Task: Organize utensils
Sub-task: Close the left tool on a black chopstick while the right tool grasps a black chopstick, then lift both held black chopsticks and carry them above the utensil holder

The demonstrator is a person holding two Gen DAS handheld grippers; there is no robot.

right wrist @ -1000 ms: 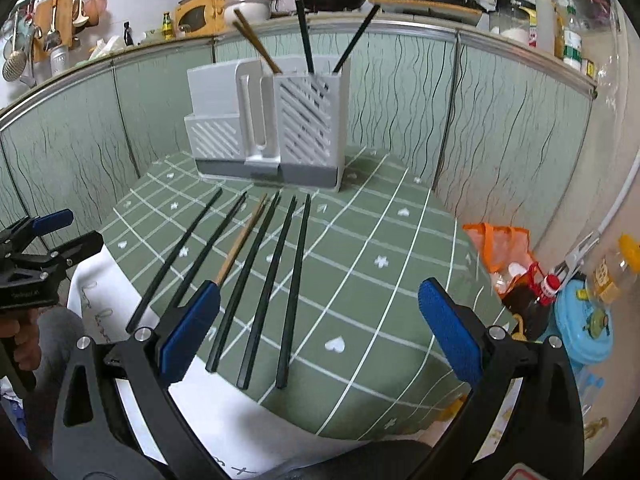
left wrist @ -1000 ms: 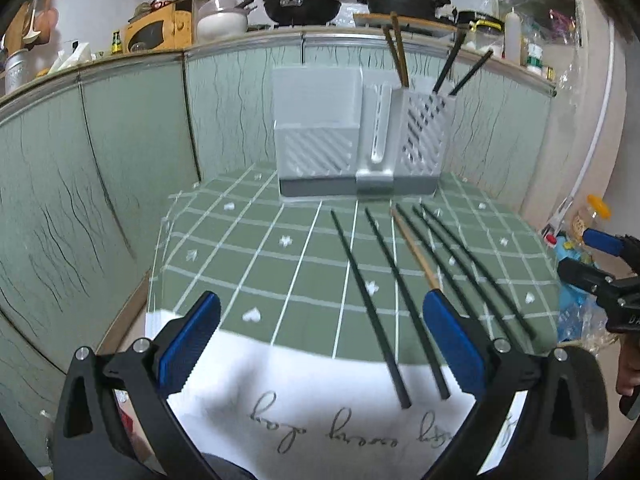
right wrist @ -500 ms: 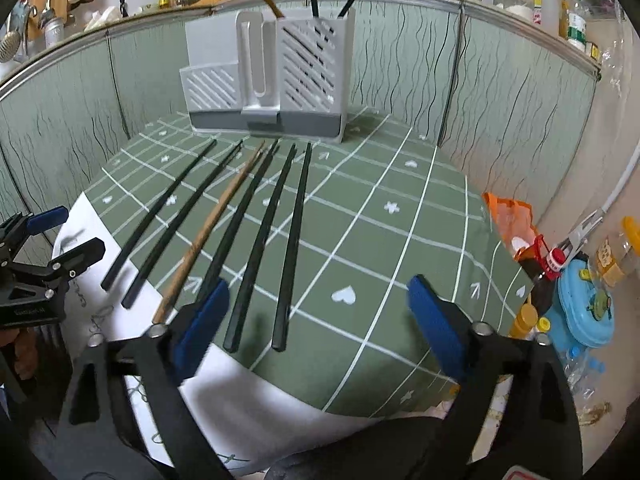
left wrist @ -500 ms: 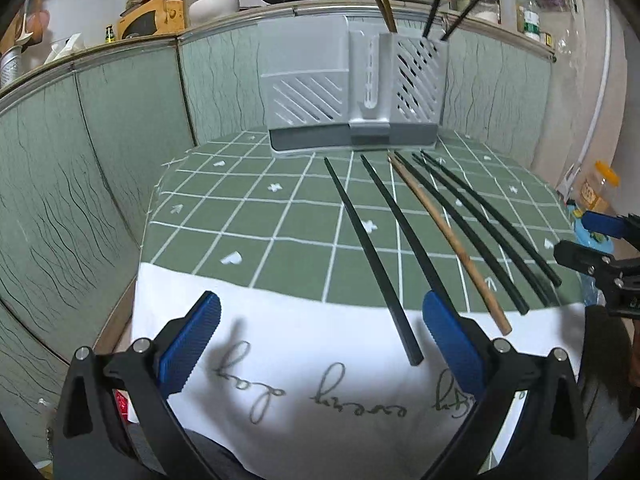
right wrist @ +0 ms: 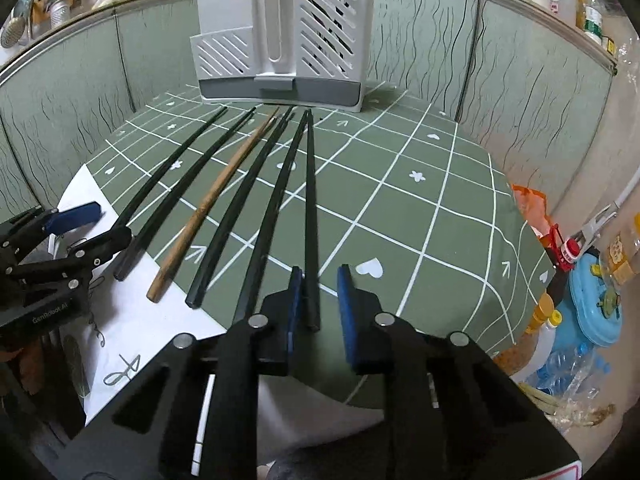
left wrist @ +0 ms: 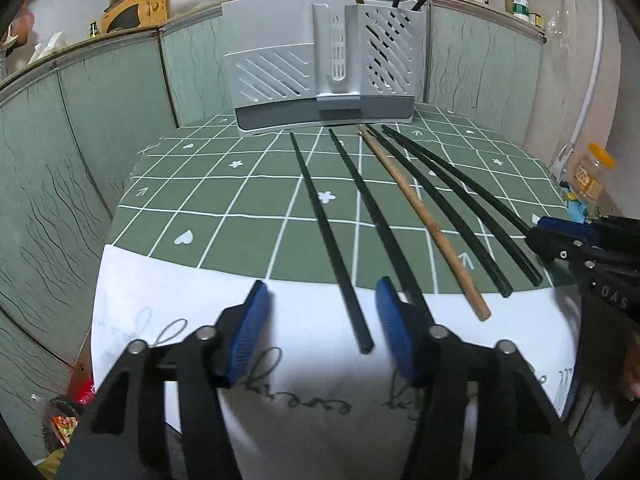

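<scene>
Six chopsticks are lying in a fan on the green checked tablecloth (left wrist: 224, 216), thin ends pointing at the grey utensil holder (left wrist: 322, 68) that is standing at the far edge of the table. Five are black and one is a wooden chopstick (left wrist: 424, 220), lying third from the holder's left side. More chopsticks are already standing in the holder's right-hand slotted compartment.

On the side nearest the holder's left half, the left gripper (left wrist: 320, 332) is hovering over the white cloth (left wrist: 168, 292) at the near edge, its blue pads partly apart, with the butt of the leftmost black chopstick (left wrist: 332, 240) lying between them; nothing is pinched.

Opposite the holder's right half, the right gripper (right wrist: 318, 300) is sitting with its pads drawn close, a narrow gap left, around the butt of the rightmost black chopstick (right wrist: 310, 208). That stick is touching or nearly touching the left pad and is clear of the right pad.
</scene>
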